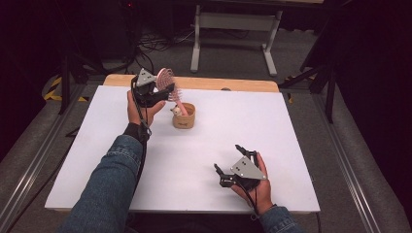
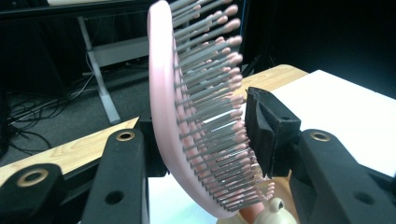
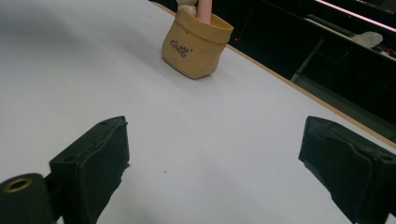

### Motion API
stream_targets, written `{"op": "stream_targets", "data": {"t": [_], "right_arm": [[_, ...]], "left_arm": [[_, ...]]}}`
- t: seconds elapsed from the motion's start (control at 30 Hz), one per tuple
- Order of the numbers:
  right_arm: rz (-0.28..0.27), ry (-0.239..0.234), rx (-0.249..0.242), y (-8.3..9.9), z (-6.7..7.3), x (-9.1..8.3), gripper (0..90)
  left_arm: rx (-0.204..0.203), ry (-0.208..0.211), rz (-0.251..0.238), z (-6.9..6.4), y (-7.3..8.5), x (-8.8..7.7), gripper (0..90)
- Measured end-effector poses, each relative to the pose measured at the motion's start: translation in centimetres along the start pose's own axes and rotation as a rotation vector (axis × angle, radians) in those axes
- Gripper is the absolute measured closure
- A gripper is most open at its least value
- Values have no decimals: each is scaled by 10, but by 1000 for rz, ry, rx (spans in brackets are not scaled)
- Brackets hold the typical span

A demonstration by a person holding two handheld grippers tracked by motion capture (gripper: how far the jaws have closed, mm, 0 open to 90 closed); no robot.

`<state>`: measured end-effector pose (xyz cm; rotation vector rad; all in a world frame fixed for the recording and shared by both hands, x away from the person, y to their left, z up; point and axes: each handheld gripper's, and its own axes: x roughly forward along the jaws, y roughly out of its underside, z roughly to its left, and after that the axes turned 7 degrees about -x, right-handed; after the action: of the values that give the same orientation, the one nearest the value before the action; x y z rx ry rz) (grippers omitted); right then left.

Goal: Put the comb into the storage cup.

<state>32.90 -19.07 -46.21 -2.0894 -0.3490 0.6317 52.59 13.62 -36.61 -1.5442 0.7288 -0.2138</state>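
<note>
Pink brush (image 1: 167,82) standing handle-down in the tan pot (image 1: 184,116), head tilted up and back toward the far left of the white table (image 1: 291,145). Left gripper (image 1: 163,92) at the brush head, near the table's far edge. Seen in the left gripper view: brush (image 2: 196,116) between the jaws, bristles facing the right-hand pad, which sits at the bristle tips; smooth pink back toward the left-hand jaw, contact there hidden. Jaws only narrowly apart, loose about the head rather than clamped hard; firm grip not certain. Small cream figure (image 2: 275,207) peeking from the pot below the brush. Right gripper (image 1: 231,160) resting low on the near right of the table, well apart from the pot, jaws wide open and holding nothing. In the right gripper view: pot (image 3: 196,44) ahead, pink handle (image 3: 204,9) rising from it.
</note>
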Motion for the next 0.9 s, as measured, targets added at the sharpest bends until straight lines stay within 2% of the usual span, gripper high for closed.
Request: {"op": "stream_targets", "data": {"t": [0.2, 0.5, 0.6, 0.73, 0.9], "right_arm": [[2, 2, 1, 0, 0, 0, 85], [1, 4, -14, 0, 1, -2, 85], [-5, 8, -15, -1, 1, -3, 86], [-1, 9, -17, -1, 1, -3, 85], [0, 9, -16, 0, 0, -4, 86]], "left_arm": [[-14, -20, -13, 8, 2, -7, 518], [-6, -48, -17, 17, 3, -17, 510], [-15, -55, -16, 21, 4, -20, 501], [-23, -32, -24, 27, 7, -24, 514], [-24, -39, -24, 28, 10, -25, 506]]}}
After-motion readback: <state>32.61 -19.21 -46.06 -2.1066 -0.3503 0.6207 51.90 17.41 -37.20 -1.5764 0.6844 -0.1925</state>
